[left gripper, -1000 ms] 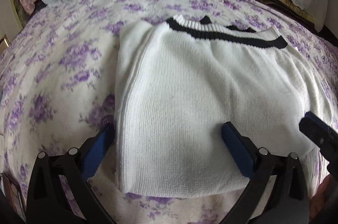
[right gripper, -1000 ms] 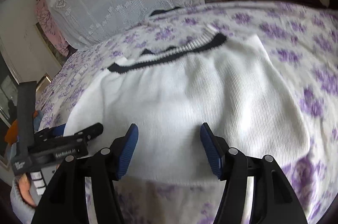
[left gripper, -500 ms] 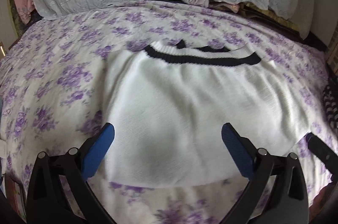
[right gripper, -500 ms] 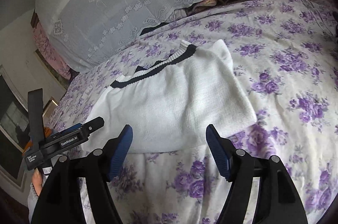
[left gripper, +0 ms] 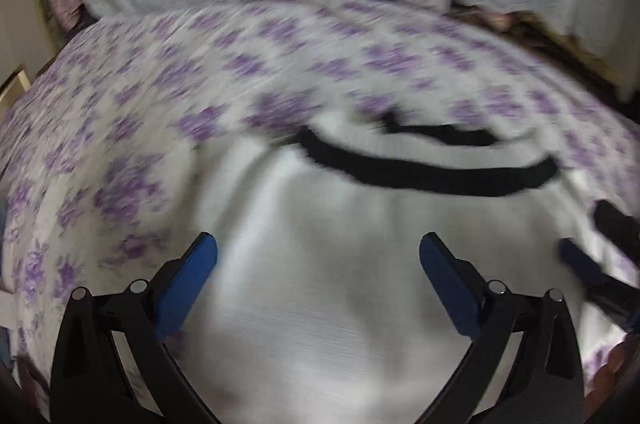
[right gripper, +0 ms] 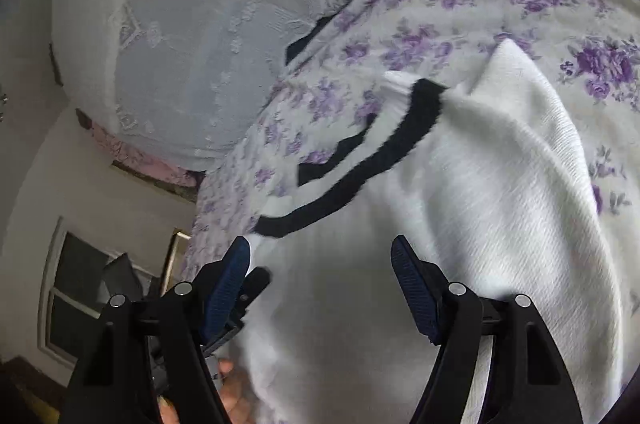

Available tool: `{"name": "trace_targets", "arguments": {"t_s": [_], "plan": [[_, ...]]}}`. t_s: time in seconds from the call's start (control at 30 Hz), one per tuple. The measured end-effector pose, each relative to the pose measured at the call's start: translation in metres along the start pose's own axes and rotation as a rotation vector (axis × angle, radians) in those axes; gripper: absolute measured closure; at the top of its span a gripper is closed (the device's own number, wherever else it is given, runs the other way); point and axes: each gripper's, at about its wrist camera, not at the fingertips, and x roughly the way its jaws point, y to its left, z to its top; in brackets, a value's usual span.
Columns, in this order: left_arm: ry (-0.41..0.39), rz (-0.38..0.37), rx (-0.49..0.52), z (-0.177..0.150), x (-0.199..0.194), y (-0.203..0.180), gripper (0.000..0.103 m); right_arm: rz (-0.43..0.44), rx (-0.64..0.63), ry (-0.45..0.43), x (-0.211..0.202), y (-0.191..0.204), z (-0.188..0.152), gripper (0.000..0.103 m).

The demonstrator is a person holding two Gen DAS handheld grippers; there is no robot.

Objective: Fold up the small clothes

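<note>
Both tools, left tool (left gripper: 318, 256) and right tool (right gripper: 320, 262), spread wide, empty, over white knit sweater (left gripper: 360, 264) on floral bed (left gripper: 120, 128). Sleeves look folded in; next likely grabbing hem, folding toward black-trimmed collar (right gripper: 360, 164).

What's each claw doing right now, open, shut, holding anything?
Left claw: open, holding nothing, over the white knit sweater with black collar stripe.
Right claw: open, holding nothing, over the same sweater.

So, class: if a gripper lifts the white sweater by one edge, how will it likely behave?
The sweater is soft knit with rumpled folds, so it would probably droop limply. Its fuzzy ribbed surface likely grips the pads rather than slipping. It looks unlikely to break.
</note>
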Motion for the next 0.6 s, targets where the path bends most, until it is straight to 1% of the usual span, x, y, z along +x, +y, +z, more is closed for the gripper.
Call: {"name": "trace_targets", "arguments": {"t_s": [0.03,0.07,0.1,0.13,0.17,0.2,0.23,0.27,0.3,0.37,0.4,0.43,0.47,0.5,0.53,0.57,0.6], "plan": [[0.019,0.042,-0.014,0.001,0.01,0.014,0.004,-0.001,-0.008,-0.013,-0.007,-0.007,0.004,0.05],[0.035,0.012,-0.043,0.002,0.017,0.029,0.004,-0.017,-0.013,-0.033,-0.016,-0.012,0.008,0.052],[0.074,-0.114,-0.118,0.004,0.025,0.05,0.004,-0.044,-0.022,-0.061,-0.026,-0.016,0.013,0.051],[0.107,-0.181,-0.182,0.006,0.03,0.064,0.004,-0.129,-0.025,-0.119,-0.04,-0.019,0.021,0.048],[0.118,-0.203,-0.22,0.008,0.032,0.071,0.004,-0.206,-0.019,-0.173,-0.048,-0.022,0.026,0.039],[0.11,-0.199,-0.232,0.011,0.029,0.074,0.004,-0.25,-0.014,-0.226,-0.058,-0.021,0.03,0.036],[0.083,-0.16,-0.224,0.013,0.023,0.071,0.004,-0.2,-0.017,-0.233,-0.061,-0.019,0.032,0.036],[0.048,-0.116,-0.211,0.016,0.014,0.067,0.005,-0.137,-0.027,-0.218,-0.058,-0.012,0.034,0.036],[0.008,-0.106,-0.184,0.021,0.004,0.059,0.005,-0.083,-0.053,-0.196,-0.05,0.001,0.033,0.036],[-0.031,-0.19,-0.149,0.03,-0.008,0.043,0.005,-0.027,-0.146,-0.137,-0.027,0.033,0.031,0.036],[-0.037,-0.248,-0.134,0.035,-0.011,0.034,0.005,-0.004,-0.187,-0.105,-0.013,0.047,0.031,0.033],[-0.032,-0.285,-0.111,0.04,-0.011,0.023,0.005,0.021,-0.218,-0.068,0.005,0.059,0.03,0.031],[-0.023,-0.299,-0.086,0.043,-0.007,0.015,0.005,0.039,-0.227,-0.04,0.021,0.065,0.029,0.028],[-0.008,-0.292,-0.051,0.047,0.001,0.005,0.005,0.045,-0.215,-0.019,0.037,0.064,0.03,0.027],[0.01,-0.26,-0.026,0.048,0.013,-0.002,0.005,0.035,-0.19,-0.009,0.047,0.061,0.029,0.027],[0.047,-0.18,-0.011,0.048,0.031,-0.004,0.005,0.016,-0.145,-0.002,0.054,0.05,0.03,0.027],[0.082,-0.106,-0.014,0.046,0.045,-0.002,0.005,0.005,-0.095,-0.008,0.056,0.032,0.032,0.03]]}}
